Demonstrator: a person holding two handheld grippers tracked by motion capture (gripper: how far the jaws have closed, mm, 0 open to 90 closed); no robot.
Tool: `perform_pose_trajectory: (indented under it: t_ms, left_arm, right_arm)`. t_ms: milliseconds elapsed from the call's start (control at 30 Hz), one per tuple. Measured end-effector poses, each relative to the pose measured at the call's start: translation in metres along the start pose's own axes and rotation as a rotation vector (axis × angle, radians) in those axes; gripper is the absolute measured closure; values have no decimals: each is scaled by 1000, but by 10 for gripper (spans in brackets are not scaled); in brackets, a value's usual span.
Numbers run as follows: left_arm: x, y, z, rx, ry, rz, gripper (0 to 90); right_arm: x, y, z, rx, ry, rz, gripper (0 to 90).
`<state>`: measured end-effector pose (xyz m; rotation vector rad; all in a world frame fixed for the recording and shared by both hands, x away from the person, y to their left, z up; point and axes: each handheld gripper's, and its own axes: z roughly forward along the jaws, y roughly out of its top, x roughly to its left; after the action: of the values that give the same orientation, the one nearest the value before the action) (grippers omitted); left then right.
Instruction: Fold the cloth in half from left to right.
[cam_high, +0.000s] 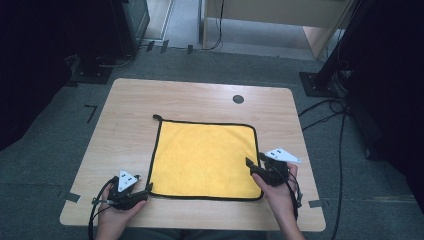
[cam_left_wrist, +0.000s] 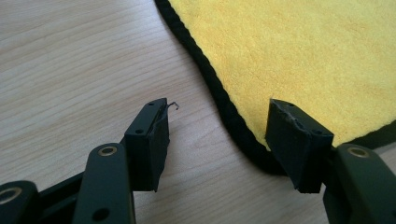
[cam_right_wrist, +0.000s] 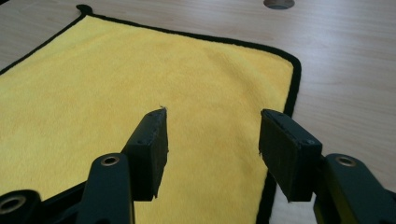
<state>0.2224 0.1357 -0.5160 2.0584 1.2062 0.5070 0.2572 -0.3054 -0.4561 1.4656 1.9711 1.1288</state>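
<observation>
High view: yellow cloth (cam_high: 202, 157) lies flat, square, hanging loop (cam_high: 157, 118) far-left.

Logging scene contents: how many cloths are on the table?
1. A square yellow microfibre cloth with black trim lies flat at the centre of the light wooden table, between both tongs. Nothing appears hidden.

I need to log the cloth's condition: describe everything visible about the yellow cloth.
The yellow cloth is a square of fuzzy, towel-like fabric edged in black trim, with a small black loop at its far left corner. It lies spread flat on the wooden table. The left gripper straddles its near left corner, open; the right gripper hovers open over its right edge.
</observation>
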Motion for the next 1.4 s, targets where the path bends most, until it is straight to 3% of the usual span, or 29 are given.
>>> perform_pose_trajectory:
  t_ms: [300,733,1167,1400]
  left_arm:
    - [0,-1,0,-7,-3,2,396]
    - [0,-1,0,-6,-5,6,396]
    - [-1,-1,-1,-9,-16,17,433]
    - [0,-2,-1,-10,-20,18,432]
  right_arm:
    - [13,32,36,9,42,-27,431]
    - [50,76,84,-27,104,-53,460]
    - [93,86,142,33,133,-126,521]
    - [113,89,172,50,146,-130,530]
